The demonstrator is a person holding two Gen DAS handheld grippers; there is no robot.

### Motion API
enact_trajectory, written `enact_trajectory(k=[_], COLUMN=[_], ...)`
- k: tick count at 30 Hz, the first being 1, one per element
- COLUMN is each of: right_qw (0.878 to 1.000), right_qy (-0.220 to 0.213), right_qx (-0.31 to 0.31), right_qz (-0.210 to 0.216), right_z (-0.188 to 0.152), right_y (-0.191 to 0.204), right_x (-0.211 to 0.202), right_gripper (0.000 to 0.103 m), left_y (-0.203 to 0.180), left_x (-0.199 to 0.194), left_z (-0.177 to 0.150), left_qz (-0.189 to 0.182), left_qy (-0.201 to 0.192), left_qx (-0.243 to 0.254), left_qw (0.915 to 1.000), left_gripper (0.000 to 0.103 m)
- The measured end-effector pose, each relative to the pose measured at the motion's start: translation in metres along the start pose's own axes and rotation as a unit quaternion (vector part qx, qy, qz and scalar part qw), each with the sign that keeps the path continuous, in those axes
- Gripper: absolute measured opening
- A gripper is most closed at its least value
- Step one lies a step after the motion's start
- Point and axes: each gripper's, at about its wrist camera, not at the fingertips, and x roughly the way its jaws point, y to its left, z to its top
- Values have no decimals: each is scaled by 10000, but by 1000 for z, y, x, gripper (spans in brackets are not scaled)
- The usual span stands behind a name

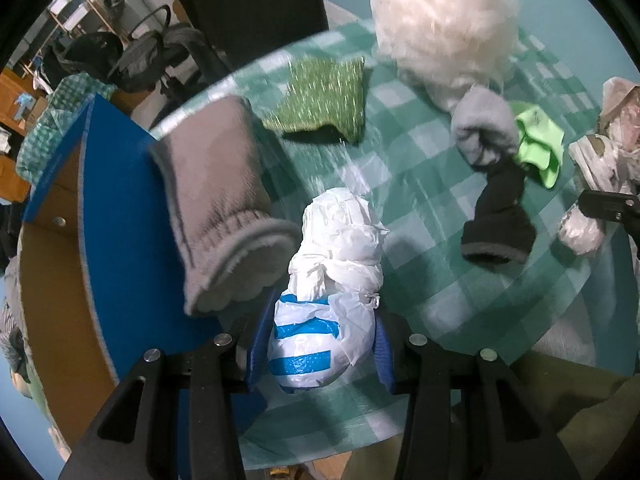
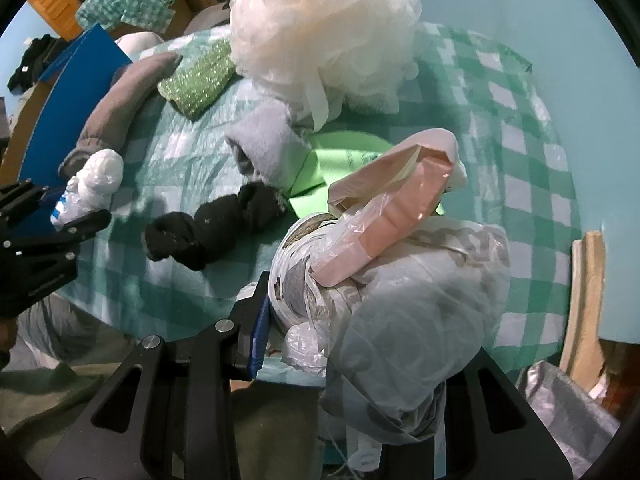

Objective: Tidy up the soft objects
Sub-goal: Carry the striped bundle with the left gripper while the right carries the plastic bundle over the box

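the cardboard box [image 1: 120, 216] with the blue-lined flap stands at the left edge of the worktop [image 1: 420, 208], which wears a green checked cloth. a long grey sock [image 1: 216, 208] lies draped over the box's blue flap, its cuff hanging toward the cloth; what is inside the box cannot be made out.

the left hand-held gripper [image 1: 322, 354] is clamped on a white knotted plastic bag with blue stripes [image 1: 328, 292], just beside the box and right under the grey sock's cuff. the right hand-held gripper [image 2: 340, 344] is pressed into a bundle of crumpled clear and pink plastic bags [image 2: 392, 264] far from the box, at the near edge of the worktop. only its left blue pad [image 2: 259, 336] shows; the bundle hides the other, so the grip looks firm but cannot be fully confirmed.

between box and bundle lie a black twisted sock [image 2: 216, 226], a pale grey fleece piece [image 2: 266, 148] and a lime green cloth [image 2: 320, 172], all touching. farther back sit a glittery green pad [image 1: 324, 100] and a white mesh pouf [image 2: 320, 32].

the left wrist view catches just an edge of the bag bundle; the right wrist view shows the striped bag small, beside the box.
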Motion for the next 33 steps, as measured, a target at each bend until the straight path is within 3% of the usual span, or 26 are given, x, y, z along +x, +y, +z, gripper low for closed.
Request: enact_trajectory(k=[13, 33], right_qw=[9978, 9923], right_qy=[-496, -934], right_qx=[-414, -813], right_qz=[-126, -5], right_z=[28, 70], right_y=[22, 70], right_x=[-36, -72], right_gripper=[34, 34], left_y=[21, 79], left_x=[-47, -78], left_z=[24, 34], left_qz=[15, 43], left_qy=[-700, -992], left_qx=[-50, -685], left_qw=[9975, 9927], left_gripper=[45, 45])
